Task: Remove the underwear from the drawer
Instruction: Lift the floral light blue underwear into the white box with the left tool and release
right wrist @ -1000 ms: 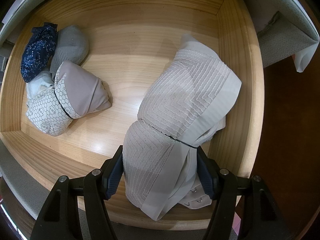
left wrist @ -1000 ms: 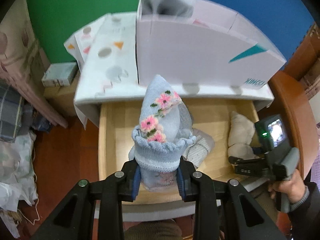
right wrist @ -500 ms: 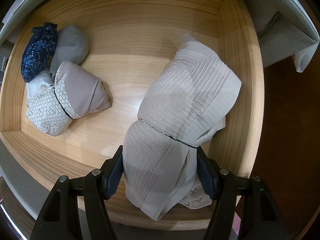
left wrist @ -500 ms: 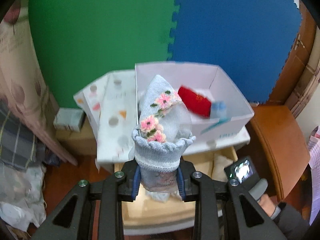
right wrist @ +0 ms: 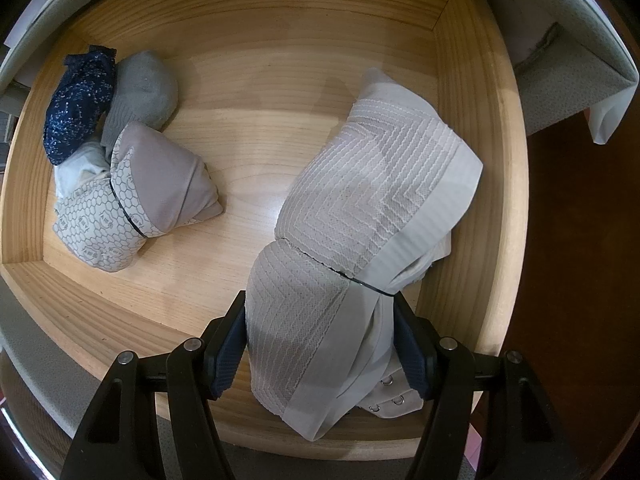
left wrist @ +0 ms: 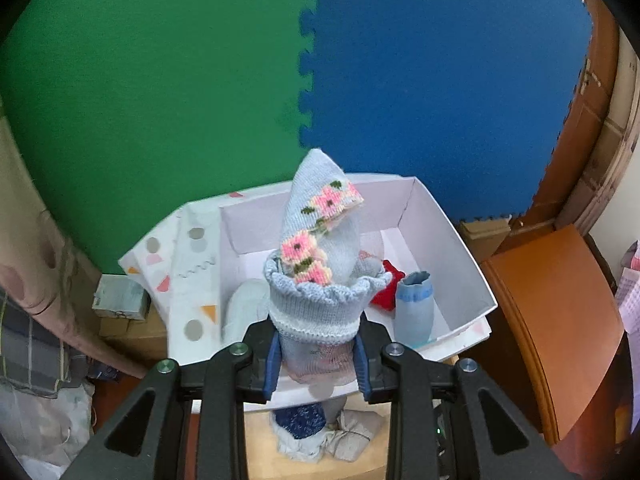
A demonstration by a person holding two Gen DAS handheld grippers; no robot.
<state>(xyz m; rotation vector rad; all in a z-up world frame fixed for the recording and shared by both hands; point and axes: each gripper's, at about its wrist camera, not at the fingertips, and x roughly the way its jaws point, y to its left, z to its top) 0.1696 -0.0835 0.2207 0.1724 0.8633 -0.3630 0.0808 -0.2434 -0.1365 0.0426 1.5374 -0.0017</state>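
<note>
The left gripper [left wrist: 316, 364] was clamped on a rolled pale blue knit sock bundle [left wrist: 320, 280], its blue pads pressing both sides of the ribbed cuff. The bundle stood upright between the jaws, long axis pointing away from the gripper, tapering to a rounded tip; pink knitted flowers ran up it and the cuff had a frilled edge. It was held above an open white cardboard box [left wrist: 448, 248] that contained a red cloth item [left wrist: 386, 292] and a pale blue roll [left wrist: 414, 308]. Below the gripper, part of the wooden drawer [left wrist: 260, 440] showed with a dark blue speckled bundle [left wrist: 300, 420].

In the right wrist view, the right gripper [right wrist: 320, 352] pointed down into the drawer [right wrist: 280, 40], its jaws partly open and closed around a folded beige bra [right wrist: 360, 220]. The bra lay by the drawer's right wall, long axis running from the gripper up and to the right, ridged with zigzag stitching, smooth-banded, tied by a thin dark band. At the drawer's left end sat a beige honeycomb-print bundle [right wrist: 132, 204], a grey sock roll [right wrist: 140, 92] and the dark blue one [right wrist: 76, 104], touching each other.
</note>
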